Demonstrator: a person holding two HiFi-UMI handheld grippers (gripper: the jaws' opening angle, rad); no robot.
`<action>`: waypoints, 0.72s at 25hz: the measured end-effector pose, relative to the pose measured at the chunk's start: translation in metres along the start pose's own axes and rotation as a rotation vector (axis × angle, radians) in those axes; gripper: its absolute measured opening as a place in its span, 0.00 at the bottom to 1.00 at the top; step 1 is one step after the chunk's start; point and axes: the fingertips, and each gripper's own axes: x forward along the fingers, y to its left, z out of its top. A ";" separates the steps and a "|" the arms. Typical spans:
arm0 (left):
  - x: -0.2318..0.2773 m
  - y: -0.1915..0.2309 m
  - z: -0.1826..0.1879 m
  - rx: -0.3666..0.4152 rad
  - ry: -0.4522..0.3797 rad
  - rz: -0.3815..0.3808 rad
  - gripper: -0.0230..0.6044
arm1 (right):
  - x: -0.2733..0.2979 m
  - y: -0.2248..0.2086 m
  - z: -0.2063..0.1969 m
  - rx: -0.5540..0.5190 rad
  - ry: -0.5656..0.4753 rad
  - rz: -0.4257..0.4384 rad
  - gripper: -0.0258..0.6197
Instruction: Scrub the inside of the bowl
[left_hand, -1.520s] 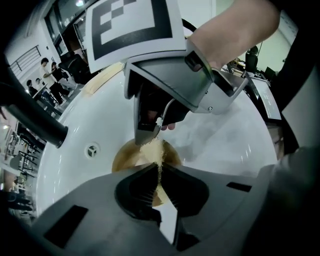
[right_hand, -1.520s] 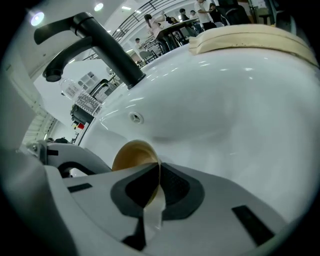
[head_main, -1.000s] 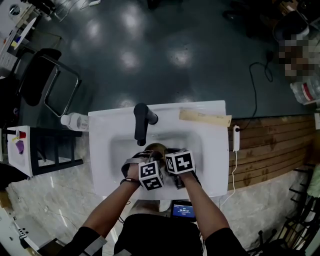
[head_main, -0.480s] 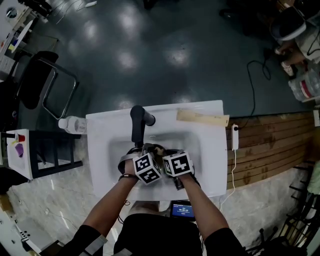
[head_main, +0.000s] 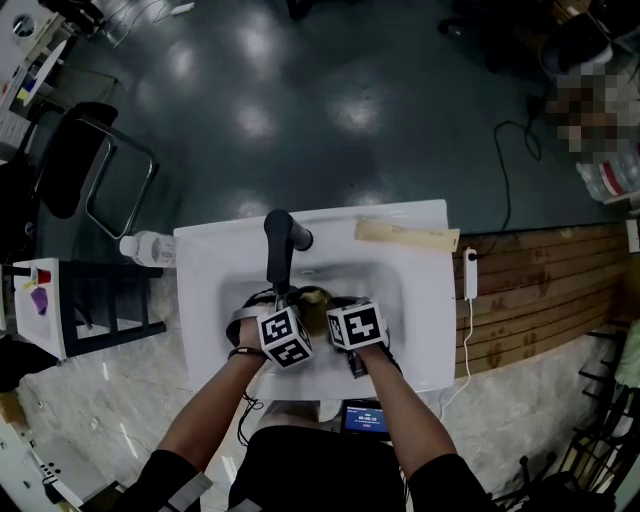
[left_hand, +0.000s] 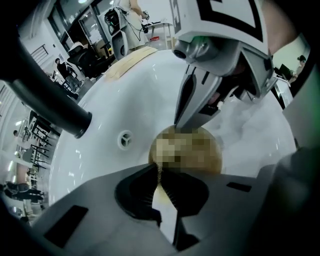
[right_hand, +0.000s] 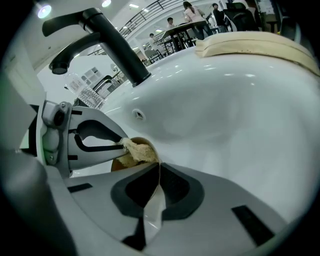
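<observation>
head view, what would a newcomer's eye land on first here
The marker cubes on the left hand-held gripper and right hand-held gripper, side by side over the white sink, by the black faucet. Between them sits a brown bowl: the right one pinches its rim, the left holds a tan scrub pad inside it.

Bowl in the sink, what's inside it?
A tan scrubber, pinched in the left gripper's jaws. The bowl's bottom can't be seen: the scrubber covers it.
</observation>
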 end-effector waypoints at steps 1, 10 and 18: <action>-0.002 0.000 -0.004 0.004 0.004 0.000 0.06 | 0.000 0.000 0.001 0.001 -0.001 -0.001 0.07; -0.017 -0.028 -0.018 0.050 -0.003 -0.026 0.06 | -0.001 0.000 0.001 0.031 -0.009 -0.011 0.07; -0.024 -0.057 -0.001 0.092 -0.054 -0.068 0.06 | -0.001 0.002 0.000 0.061 -0.014 -0.006 0.07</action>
